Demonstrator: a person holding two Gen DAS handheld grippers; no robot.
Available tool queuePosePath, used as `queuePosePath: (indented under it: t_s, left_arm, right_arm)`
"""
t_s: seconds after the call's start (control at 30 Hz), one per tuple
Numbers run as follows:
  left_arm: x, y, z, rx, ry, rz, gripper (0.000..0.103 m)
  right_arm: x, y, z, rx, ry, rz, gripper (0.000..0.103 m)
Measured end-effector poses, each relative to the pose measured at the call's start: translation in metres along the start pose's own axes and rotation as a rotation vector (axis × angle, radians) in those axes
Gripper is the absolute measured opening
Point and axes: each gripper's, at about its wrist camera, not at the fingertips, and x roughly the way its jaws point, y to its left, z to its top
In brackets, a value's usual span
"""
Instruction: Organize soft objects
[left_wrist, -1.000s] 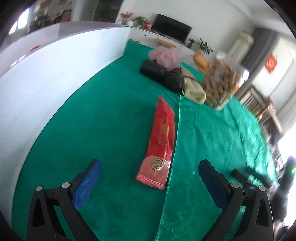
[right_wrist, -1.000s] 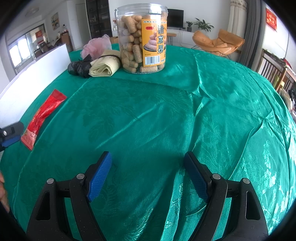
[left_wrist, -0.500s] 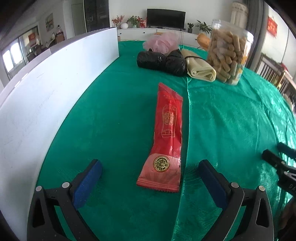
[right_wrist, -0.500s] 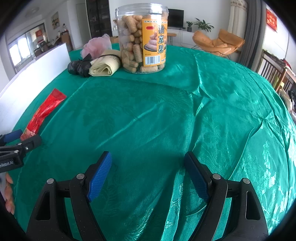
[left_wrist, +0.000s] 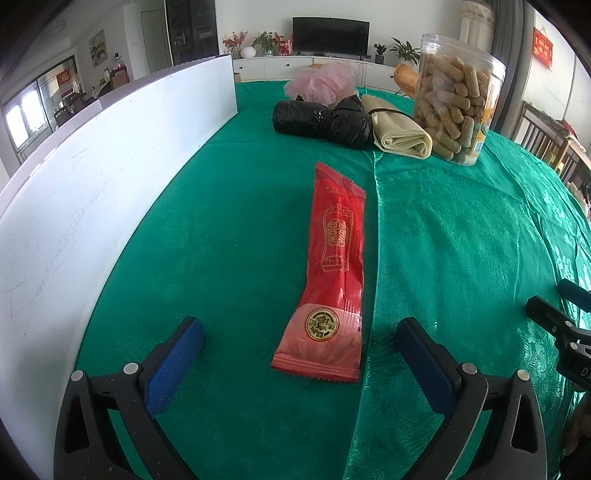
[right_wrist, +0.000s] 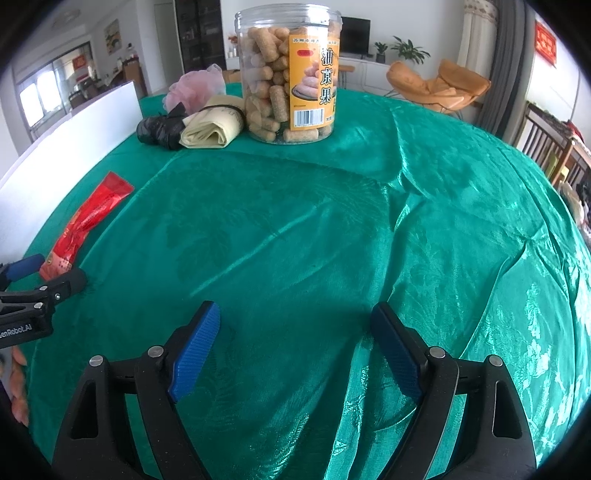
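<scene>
Packet (left_wrist: 334, 266) between left tool (left_wrist: 300, 341) (agape).

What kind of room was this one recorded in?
Most likely a home living room: a TV on a low white cabinet, potted plants, an orange lounge chair, and a cloth-covered table.

left gripper (left_wrist: 300, 341) jaws wide apart, red packet (left_wrist: 330, 273) flat on green cloth (left_wrist: 461, 236) between fingertips, white board (left_wrist: 92, 192) left

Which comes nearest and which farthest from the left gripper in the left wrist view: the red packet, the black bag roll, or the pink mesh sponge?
1. Red packet, lying just ahead between the open jaws.
2. Black bag roll, farther back, centre.
3. Pink mesh sponge, behind the roll.
</scene>
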Motion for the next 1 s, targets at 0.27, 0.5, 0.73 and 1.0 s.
queuePosePath:
  t_s: [0.27, 0.5, 0.73, 1.0]
  left_arm:
    - [0.0, 0.0, 0.0, 0.0, -0.001, 0.001, 0.103]
    - [0.001, 0.0, 0.0, 0.0, -0.001, 0.0, 0.103]
    - [0.001, 0.0, 0.0, 0.0, -0.001, 0.0, 0.103]
    - [0.001, 0.0, 0.0, -0.001, -0.001, 0.0, 0.103]
  right_arm:
    - [-0.038, 0.04, 0.096, -0.23, -0.158, 0.032, 0.085]
    - [0.037, 0.146, 0.197, -0.552, 0.041, 0.146, 0.083]
    - [0.127, 0.192, 0.212, -0.65, 0.188, 0.018, 0.082]
    - [0.129, 0.162, 0.21, -0.465, 0.27, 0.133, 0.039]
